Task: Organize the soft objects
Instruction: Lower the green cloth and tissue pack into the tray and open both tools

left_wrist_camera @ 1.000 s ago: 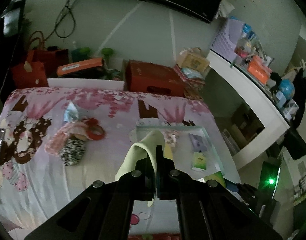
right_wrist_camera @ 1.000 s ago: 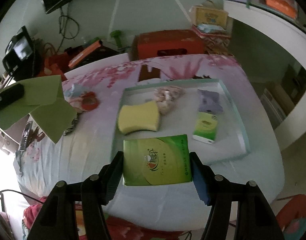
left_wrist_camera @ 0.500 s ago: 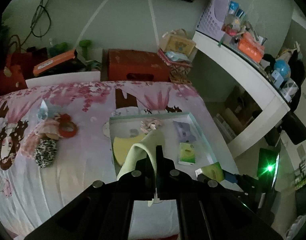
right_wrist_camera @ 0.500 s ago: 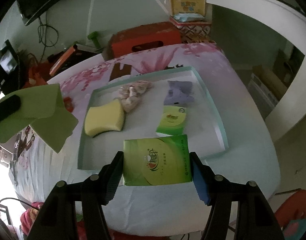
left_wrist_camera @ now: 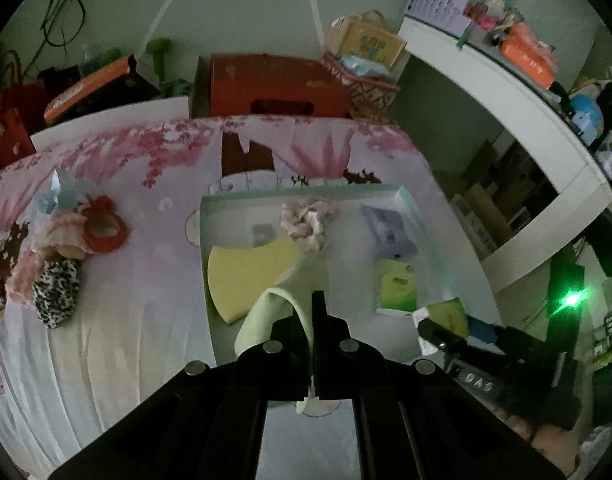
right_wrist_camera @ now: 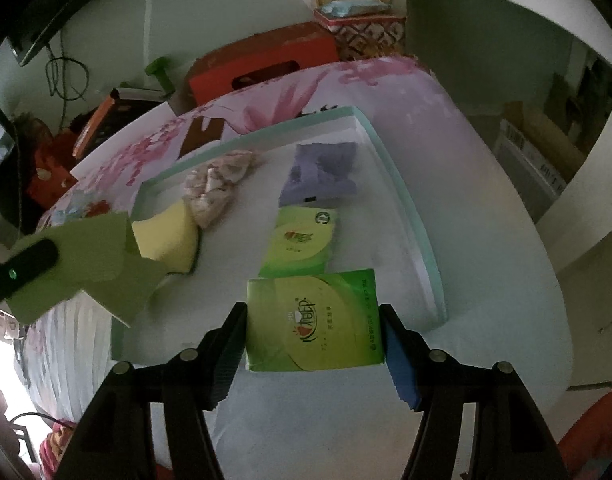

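Two wrist cameras look down at a bench (right_wrist_camera: 486, 208) covered with a pink flowered cloth. On it lies a shallow white tray (right_wrist_camera: 422, 240) with a pale green rim, the landmark for everything below.

The left gripper (left_wrist_camera: 312, 312) is closed tight on a light green cloth (left_wrist_camera: 266, 312), which folds and hangs from between its fingers above the near left part of the tray. In the right wrist view the same cloth (right_wrist_camera: 94, 256) shows as a flat green sheet hanging over the tray's left edge.

The right gripper (right_wrist_camera: 312, 344) is clamped on a green tissue pack (right_wrist_camera: 314, 324), one finger pressing each side. The pack is held over the near edge of the tray; whether it touches the tray floor cannot be told.

Inside the tray, a yellow sponge (right_wrist_camera: 166, 236) lies at the left. A crumpled pinkish fabric piece (right_wrist_camera: 216, 184) lies touching the sponge's far corner. A purple packet (right_wrist_camera: 322, 174) lies toward the far right, and a smaller green tissue pack (right_wrist_camera: 300, 244) sits just in front of it, close to the held pack.

Left of the tray, on the flowered cloth, lies a small heap: a leopard-print pouch (left_wrist_camera: 56, 292), a red ring-shaped item (left_wrist_camera: 104, 230), and pink fluffy fabric (left_wrist_camera: 38, 252).

Beyond the bench stands an orange-red box (left_wrist_camera: 274, 88) against the wall.
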The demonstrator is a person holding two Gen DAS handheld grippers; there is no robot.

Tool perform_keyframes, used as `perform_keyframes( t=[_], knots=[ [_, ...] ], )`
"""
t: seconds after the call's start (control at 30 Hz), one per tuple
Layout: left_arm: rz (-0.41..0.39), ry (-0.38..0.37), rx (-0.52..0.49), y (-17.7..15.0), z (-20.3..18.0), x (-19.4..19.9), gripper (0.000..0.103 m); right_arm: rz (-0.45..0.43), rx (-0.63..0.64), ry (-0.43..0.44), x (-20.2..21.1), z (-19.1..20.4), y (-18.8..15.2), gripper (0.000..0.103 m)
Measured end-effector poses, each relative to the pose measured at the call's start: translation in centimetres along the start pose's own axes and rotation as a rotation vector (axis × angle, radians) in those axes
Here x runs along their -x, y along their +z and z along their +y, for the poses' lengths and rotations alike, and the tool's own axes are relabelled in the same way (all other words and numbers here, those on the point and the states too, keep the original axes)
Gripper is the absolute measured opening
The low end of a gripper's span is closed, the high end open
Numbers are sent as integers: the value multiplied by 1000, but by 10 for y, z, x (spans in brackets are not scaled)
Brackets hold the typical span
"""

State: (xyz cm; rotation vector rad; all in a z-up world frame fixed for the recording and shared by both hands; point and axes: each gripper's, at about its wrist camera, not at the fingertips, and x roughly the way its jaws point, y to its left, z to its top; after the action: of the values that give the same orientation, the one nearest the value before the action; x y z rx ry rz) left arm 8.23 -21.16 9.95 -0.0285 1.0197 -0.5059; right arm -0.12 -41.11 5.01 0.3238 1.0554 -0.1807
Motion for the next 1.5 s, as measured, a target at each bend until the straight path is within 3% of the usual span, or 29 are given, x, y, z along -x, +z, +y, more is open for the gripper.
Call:
perform_keyframes(
  t=[0.47,0.8,0.87,0.93,1.03,1.17,1.23,1.3,1.43,1.5],
  knots=[
    [137,25,39,-13,27,-70,1,12,-23,-31,-30,-12,19,67],
    [191,24,61,-20,38,-89,3,1,-19,-51,-34,-10,27,67],
    [196,23,61,-21,40,-89,15,1,-20,-54,-35,-10,29,68],
    [195,17,67,-22,40,-87,42,2,-23,-56,-35,-9,29,69],
    [186,16,66,-21,40,-82,48,-5,-25,-59,-33,-8,30,80],
    [165,23,61,-18,39,-73,59,-14,-23,-64,-29,-8,31,80],
    [153,34,57,-16,39,-68,71,-15,-23,-68,-26,-7,31,80],
    [137,54,47,-14,38,-61,74,-17,-21,-68,-24,-6,30,80],
    [116,72,49,-14,40,-50,83,-24,-14,-70,-18,-4,28,99],
    [106,82,49,-14,41,-44,86,-32,-13,-71,-13,-2,27,102]
  ],
)
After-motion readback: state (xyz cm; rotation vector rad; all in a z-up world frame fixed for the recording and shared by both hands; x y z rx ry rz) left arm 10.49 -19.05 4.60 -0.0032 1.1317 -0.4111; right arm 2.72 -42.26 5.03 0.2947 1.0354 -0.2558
